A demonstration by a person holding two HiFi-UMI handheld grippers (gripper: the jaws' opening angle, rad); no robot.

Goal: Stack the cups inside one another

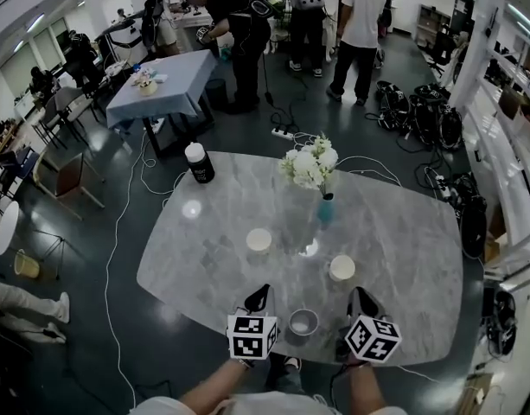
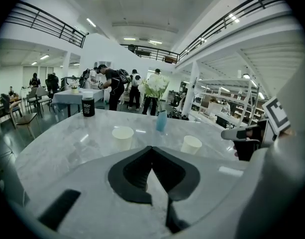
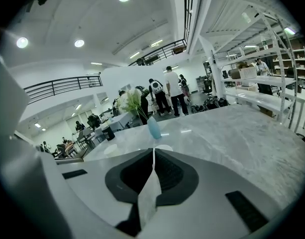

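Three paper cups stand apart on the marble table (image 1: 204,258): one left of centre (image 1: 258,239), one to the right (image 1: 341,268), and one near the front edge (image 1: 303,322). My left gripper (image 1: 262,292) is shut and empty, just left of the near cup. My right gripper (image 1: 360,293) is shut and empty, just right of that cup and short of the right cup. The left gripper view shows its closed jaws (image 2: 152,148) with two cups beyond (image 2: 122,136) (image 2: 191,144). In the right gripper view a cup rim (image 3: 164,147) peeks over the closed jaws (image 3: 153,151).
A blue vase (image 1: 325,207) with white flowers (image 1: 309,164) stands at the table's middle, behind the cups. A black canister with a white lid (image 1: 199,162) sits at the far left edge. People, tables and cables fill the floor beyond.
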